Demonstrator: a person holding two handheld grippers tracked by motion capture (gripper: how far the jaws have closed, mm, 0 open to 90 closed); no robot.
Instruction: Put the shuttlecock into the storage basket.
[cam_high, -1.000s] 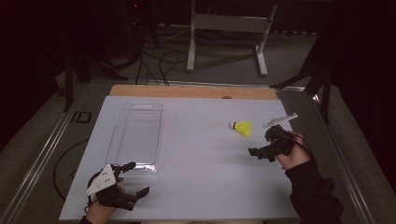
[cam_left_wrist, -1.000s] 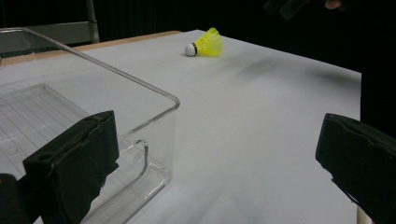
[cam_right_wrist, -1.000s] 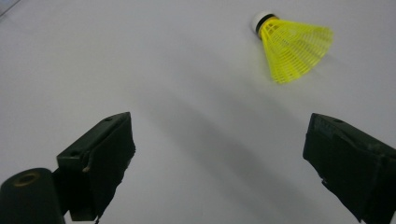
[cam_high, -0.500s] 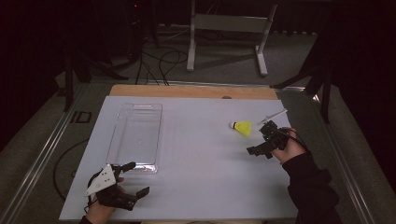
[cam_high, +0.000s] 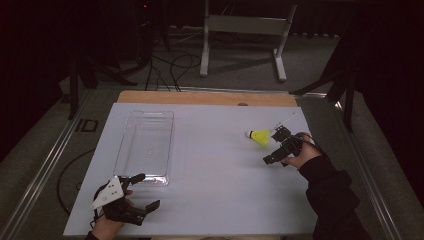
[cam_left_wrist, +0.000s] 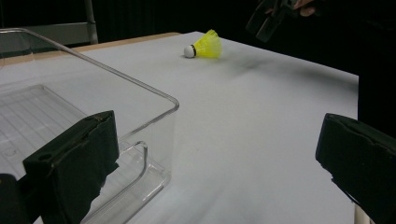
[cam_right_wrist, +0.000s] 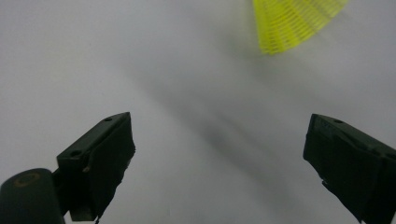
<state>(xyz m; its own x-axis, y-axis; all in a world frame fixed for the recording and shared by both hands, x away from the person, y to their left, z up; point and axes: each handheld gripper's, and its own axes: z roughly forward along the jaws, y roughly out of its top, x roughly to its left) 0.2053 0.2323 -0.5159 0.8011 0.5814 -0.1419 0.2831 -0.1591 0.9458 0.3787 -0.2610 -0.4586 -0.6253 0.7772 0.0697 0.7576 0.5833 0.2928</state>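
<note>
A yellow shuttlecock (cam_high: 259, 136) with a white cork tip lies on its side on the white table sheet (cam_high: 215, 180), right of centre. My right gripper (cam_high: 273, 146) is open just to its right, close to the skirt, with nothing between its jaws. In the right gripper view the yellow skirt (cam_right_wrist: 294, 21) sits ahead and to the upper right of the open gripper (cam_right_wrist: 219, 158). My left gripper (cam_high: 148, 190) rests open at the near left, by the near corner of a clear plastic tray (cam_high: 145, 145). The left gripper view shows the tray's corner (cam_left_wrist: 159, 95), the shuttlecock (cam_left_wrist: 205, 46) and the other gripper (cam_left_wrist: 271, 18) beyond it.
The tray looks empty. A wooden strip (cam_high: 205, 97) runs along the table's far edge, and metal rails (cam_high: 47, 165) flank the sides. A grey stand (cam_high: 240, 25) and cables lie on the floor behind.
My right gripper has moved forward and a little left, closing in on the shuttlecock. The left gripper, the tray and the shuttlecock have stayed where they were.
</note>
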